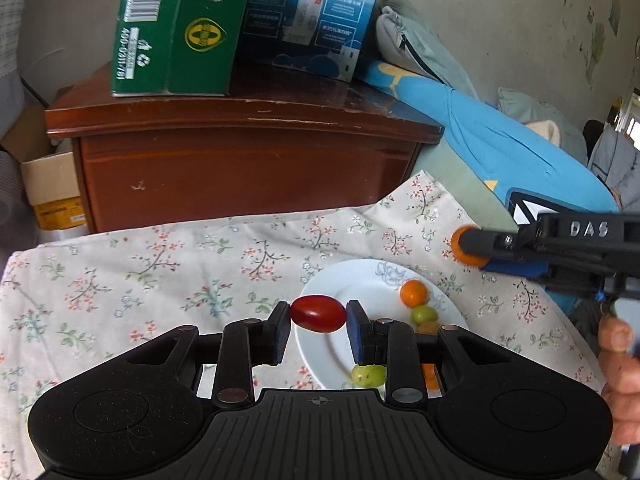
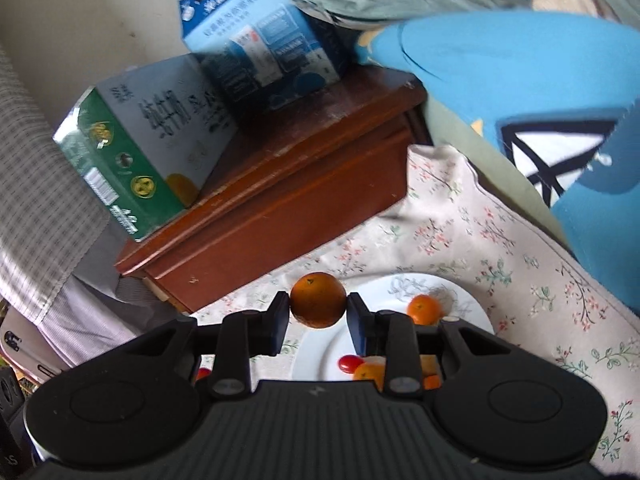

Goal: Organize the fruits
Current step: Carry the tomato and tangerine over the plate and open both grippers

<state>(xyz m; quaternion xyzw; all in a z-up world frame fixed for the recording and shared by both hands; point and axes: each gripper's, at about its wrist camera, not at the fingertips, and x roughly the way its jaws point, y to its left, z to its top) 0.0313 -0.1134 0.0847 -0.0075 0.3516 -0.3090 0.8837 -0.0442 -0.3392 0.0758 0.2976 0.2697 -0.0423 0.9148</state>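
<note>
Two fruits ride above the white plate: my left claw pinches a cherry tomato, my right claw clamps a small orange, both poised for sorting onto it.

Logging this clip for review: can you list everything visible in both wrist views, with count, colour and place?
Cherry tomato: 1, red, clamped in the left gripper.
Orange: 1, orange, clamped in the right gripper.
Plate: 1, white, on the floral cloth, holding small fruits.
Small orange fruit: 1, on the plate's far side.
Green grapes: 2 visible, on the plate.
Tablecloth: 1, pale floral, under the plate.
Cabinet: 1, brown wood, behind the cloth.
Green carton: 1, on the cabinet.
Blue carton: 1, beside the green one.
Blue cushion: 1, far right.
Left gripper: black.
Right gripper: black.
</note>
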